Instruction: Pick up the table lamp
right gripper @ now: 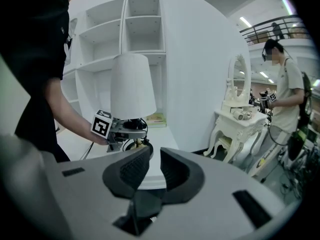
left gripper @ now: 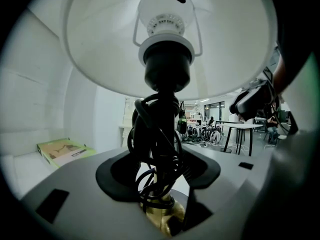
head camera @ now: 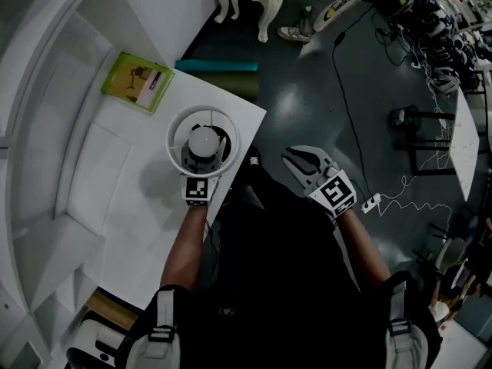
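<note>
Left gripper view showed the left gripper open astride the cord-wound stem of the table lamp, likely low for a firm lift; lamp stood upright near the white table corner, right gripper empty, slightly parted, off it

- What's carrying everything on your feed?
- I see a white table. The table lamp stands upright on it near the right edge.
- Anything else on it?
- I see a green book lying flat farther back, apart from the lamp.
</note>
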The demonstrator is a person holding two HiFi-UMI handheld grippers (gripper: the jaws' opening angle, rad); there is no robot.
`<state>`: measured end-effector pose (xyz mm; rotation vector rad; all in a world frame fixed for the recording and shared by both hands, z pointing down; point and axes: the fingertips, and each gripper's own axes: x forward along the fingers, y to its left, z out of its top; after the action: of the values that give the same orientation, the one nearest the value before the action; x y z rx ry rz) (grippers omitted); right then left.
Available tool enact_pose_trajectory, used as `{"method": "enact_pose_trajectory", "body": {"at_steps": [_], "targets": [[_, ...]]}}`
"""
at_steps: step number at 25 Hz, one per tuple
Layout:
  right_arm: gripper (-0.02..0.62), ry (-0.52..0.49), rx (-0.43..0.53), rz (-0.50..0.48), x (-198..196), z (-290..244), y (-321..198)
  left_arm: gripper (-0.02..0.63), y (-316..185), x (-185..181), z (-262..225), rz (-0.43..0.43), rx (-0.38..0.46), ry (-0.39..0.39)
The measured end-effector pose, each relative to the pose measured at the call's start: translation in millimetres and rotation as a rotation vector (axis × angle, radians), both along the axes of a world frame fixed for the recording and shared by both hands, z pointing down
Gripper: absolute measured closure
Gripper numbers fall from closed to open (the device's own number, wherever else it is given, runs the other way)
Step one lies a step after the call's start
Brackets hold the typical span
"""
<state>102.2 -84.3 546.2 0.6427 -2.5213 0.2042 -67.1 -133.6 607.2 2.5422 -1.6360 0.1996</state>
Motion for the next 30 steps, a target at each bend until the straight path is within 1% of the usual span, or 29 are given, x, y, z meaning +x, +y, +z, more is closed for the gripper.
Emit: {"method": "enact_pose_trajectory", "body": {"at_steps": [2,6,12,14,15,18,20,22,30], "targets": [[0.523,0.005,-0.003,-0.006,0.3,1.0,-0.8,0.378,-0.1,1.4,-3.3,0.01,-0.009,-0.025],[0.523,0.007,-0.004,-0.011,-0.9,0.8,-3.7,0.388,0.7,0.5,-6.0,-0.004,0.002,0.026],[0.523,0.009,0.002,-0.027,-6.5,-0.9,-7.3,0.397,1.0,-0.6,-11.6,-0.012,0.009,0.057],[0.523,0.01,0.001,-0.031,-8.2,0.4,-7.9,0.4,2.3,-0.8,-8.1,-0.002,0.007,0.04],[0.523,0.011,0.0,-0.032,-9.1,1.2,-8.0,0.402,4.4,-1.0,-3.5,0.011,-0.004,0.017],[0.523,0.013,-0.001,-0.034,-11.1,2.3,-8.4,0.405,14.0,-0.8,8.8,0.07,-0.075,-0.082],[0.523,0.015,-0.001,-0.035,-11.4,2.4,-8.9,0.407,16.8,-0.7,10.1,0.087,-0.095,-0.108],[0.523,0.015,-0.002,-0.038,-12.2,2.7,-8.6,0.407,17.3,-0.8,8.0,0.088,-0.096,-0.107],[0.523,0.007,-0.001,-0.06,-20.7,2.7,-8.5,0.408,15.0,-1.6,-4.9,0.063,-0.058,-0.05]]}}
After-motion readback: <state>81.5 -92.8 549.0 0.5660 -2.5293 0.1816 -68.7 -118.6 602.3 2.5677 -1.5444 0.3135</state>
